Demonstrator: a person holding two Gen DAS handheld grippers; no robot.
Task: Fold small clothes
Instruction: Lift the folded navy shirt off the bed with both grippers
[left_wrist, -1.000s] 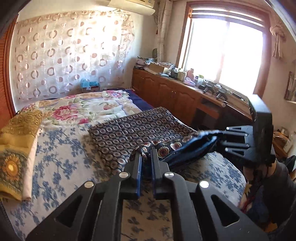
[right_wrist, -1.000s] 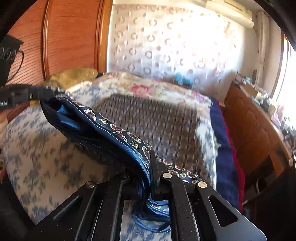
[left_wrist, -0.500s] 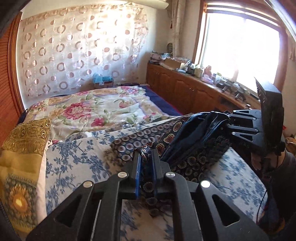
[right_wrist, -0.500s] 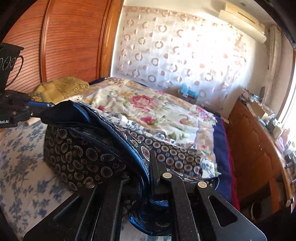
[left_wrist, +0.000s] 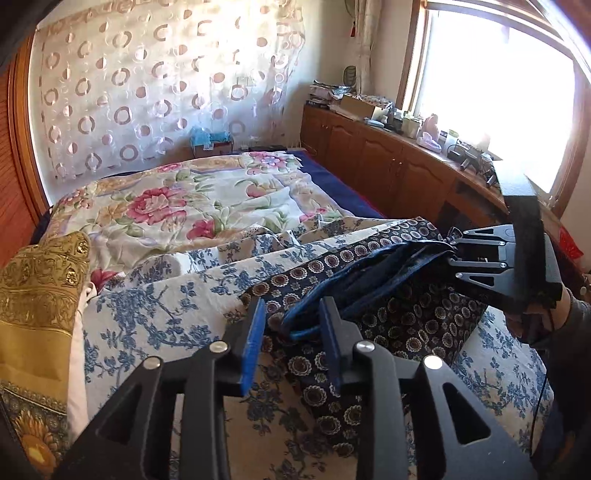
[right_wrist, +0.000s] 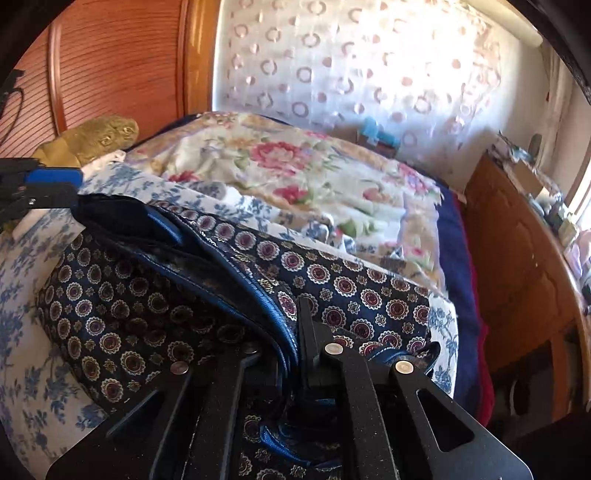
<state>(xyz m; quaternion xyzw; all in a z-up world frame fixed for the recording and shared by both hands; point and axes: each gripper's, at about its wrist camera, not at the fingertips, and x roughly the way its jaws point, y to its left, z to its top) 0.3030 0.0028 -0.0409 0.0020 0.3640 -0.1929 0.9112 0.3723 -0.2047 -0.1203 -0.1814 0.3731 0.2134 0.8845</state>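
Note:
A small dark navy garment with a medallion print (left_wrist: 413, 317) lies folded over on the blue-flowered bedsheet (left_wrist: 147, 314); its blue-trimmed edges run across the top. In the left wrist view my left gripper (left_wrist: 291, 314) is open, its blue-padded fingers apart on either side of the garment's corner, which rests on the bed. In the right wrist view my right gripper (right_wrist: 291, 332) is shut on the garment's (right_wrist: 332, 280) blue-trimmed edge. The right gripper also shows in the left wrist view (left_wrist: 458, 254) at the far right, pinching the cloth.
A rose-print quilt (left_wrist: 207, 206) covers the far half of the bed. A gold embroidered cloth (left_wrist: 37, 295) lies at the left edge. A wooden cabinet (left_wrist: 388, 166) with clutter runs under the window on the right. A wooden headboard (right_wrist: 110, 74) stands behind the bed.
The garment's lifted edge was carried forward and laid down, folding the garment over. My left gripper opened and let go of the corner. The right gripper stays shut on the cloth.

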